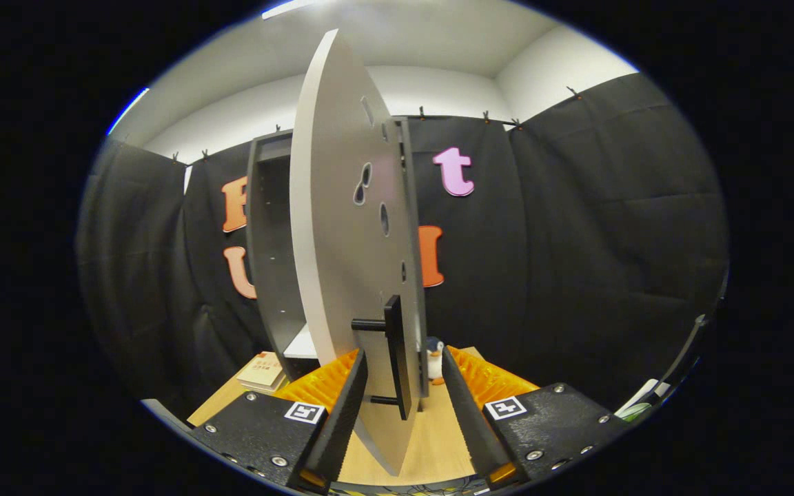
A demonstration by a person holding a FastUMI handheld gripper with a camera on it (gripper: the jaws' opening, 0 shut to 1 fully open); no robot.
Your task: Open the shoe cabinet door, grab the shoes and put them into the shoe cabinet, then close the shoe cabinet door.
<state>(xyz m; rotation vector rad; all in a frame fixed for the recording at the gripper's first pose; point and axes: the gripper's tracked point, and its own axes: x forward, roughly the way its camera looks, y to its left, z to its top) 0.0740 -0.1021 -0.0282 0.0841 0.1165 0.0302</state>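
A: What is seen, biggest first?

B: Shoe cabinet [269, 262] is seen at centre-left of frame, dark carcass, standing on the wooden table [438, 441]. Its pale door [342, 227] is swung open twd the camera and is viewed almost edge-on, running from top centre down to bottom centre. Several holes are visible in the door's inner face.

A: And the claw?

B: Gripper [400, 406] is held at moderate width at bottom centre. The door's lower edge and its dark bar handle [395, 351] are placed between the fingers. Contact w/ either finger can't be told; no squeeze is shown.

A: Smaller items?

B: A stack of books [262, 372] is seen at lower left, just beside the cabinet base. A small penguin toy [433, 355] is seen right of the handle, beyond the fingers, partly hidden. Shoes can't be located. Cabinet interior is mostly dark; a pale shelf [300, 344] is made out near its bottom.
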